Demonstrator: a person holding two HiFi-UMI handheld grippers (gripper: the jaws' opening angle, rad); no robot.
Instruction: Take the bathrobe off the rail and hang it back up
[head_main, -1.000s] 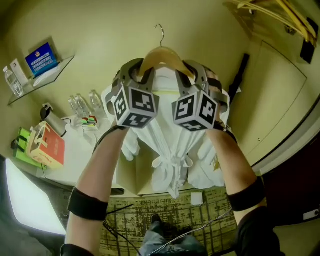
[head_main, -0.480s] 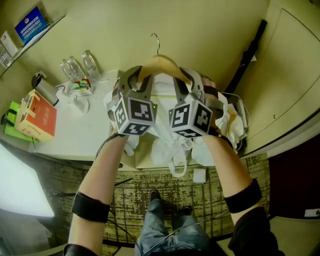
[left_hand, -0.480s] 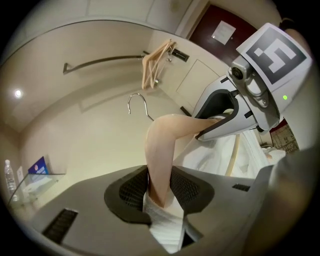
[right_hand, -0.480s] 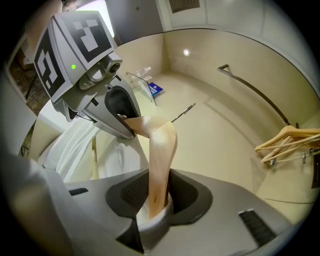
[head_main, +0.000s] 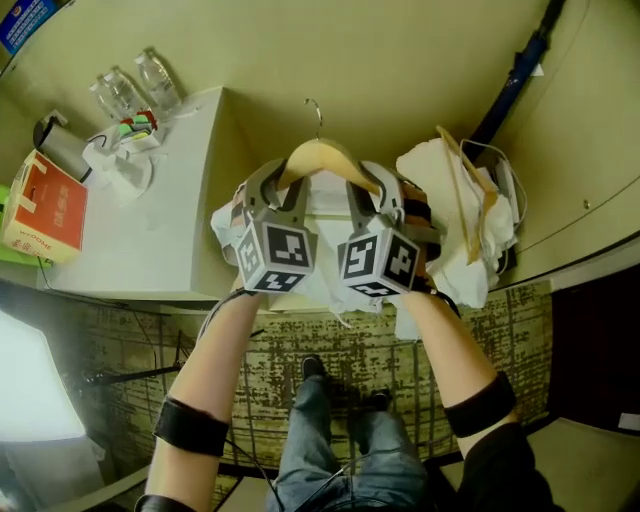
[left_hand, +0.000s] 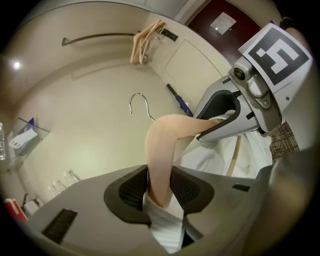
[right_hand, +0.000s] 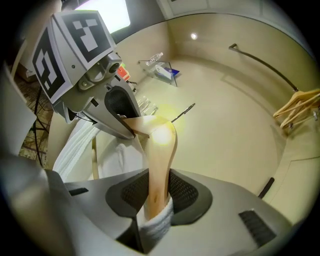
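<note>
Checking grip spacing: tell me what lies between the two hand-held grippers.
Head view: the wooden hanger, its crown and hook, with bathrobe beneath, between left hand-held gripper and right hand-held gripper.

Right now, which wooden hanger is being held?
The hanger carrying the bathrobe: the left gripper and right gripper each clamp one arm of it. Another hanger lies loose on the white pile; more hangers hang on the rail.
</note>
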